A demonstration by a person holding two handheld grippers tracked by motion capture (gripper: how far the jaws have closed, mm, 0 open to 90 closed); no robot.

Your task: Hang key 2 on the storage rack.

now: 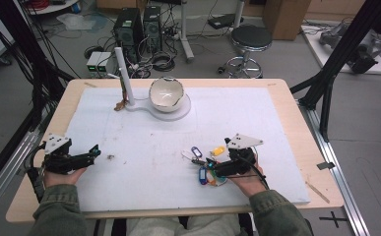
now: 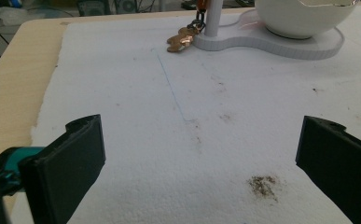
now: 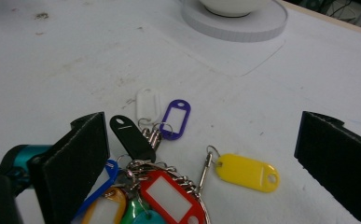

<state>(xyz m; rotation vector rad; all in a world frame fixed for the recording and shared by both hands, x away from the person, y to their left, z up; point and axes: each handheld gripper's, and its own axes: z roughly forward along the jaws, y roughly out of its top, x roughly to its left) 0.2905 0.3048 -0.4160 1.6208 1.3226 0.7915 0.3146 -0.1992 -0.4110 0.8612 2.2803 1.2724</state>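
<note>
Key tags [image 3: 169, 163] in a coloured bunch lie on the white mat [image 3: 75, 60] between the wide-open right gripper [image 3: 201, 158] jaws; left gripper [image 2: 199, 158] gapes too, holding nothing

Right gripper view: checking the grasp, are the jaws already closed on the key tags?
No, the right gripper has its jaws wide apart, either side of the key tags.

The black jaws stand wide apart over a bunch of key tags [image 3: 164, 186] on the white bench [image 3: 75, 60]. A yellow tag [image 3: 247, 172] lies between them, with purple [image 3: 176, 119], white [image 3: 149, 103] and black [image 3: 131, 137] tags nearby.
</note>
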